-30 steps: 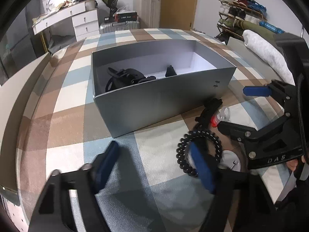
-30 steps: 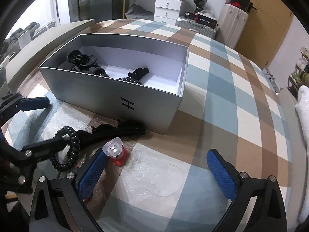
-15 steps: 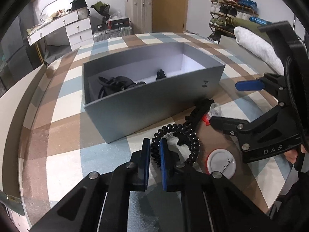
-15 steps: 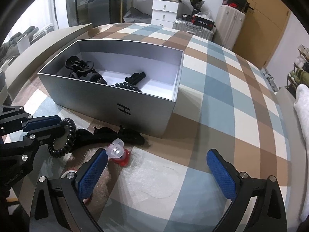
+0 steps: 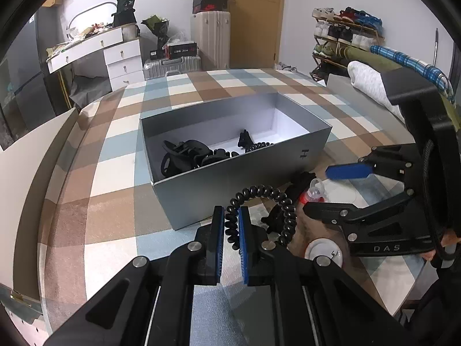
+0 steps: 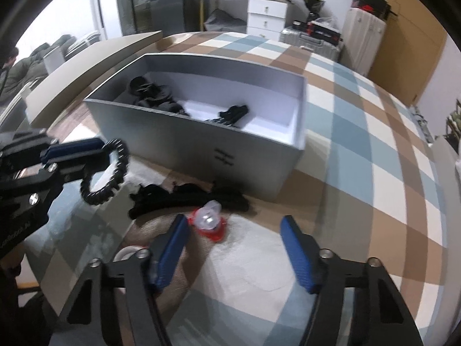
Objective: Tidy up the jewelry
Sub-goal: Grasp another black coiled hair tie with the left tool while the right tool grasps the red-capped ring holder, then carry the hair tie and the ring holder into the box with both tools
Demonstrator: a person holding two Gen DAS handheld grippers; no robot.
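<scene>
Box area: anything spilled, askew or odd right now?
Nothing spilled or damaged. Box sits upright. Outside it lie a black clip, a red-and-clear piece and a white badge.

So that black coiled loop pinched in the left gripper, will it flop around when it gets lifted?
Probably a little. The black coiled loop keeps its ring shape beyond the left gripper, so it looks springy rather than limp. It seems light, and its ridged coils likely resist slipping from the pads.

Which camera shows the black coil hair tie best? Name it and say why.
The left wrist view: the coil hair tie sits sharp and centred, pinched between the left tongs, its whole loop visible. The right wrist view shows it only at the left edge, smaller and blurred.
</scene>
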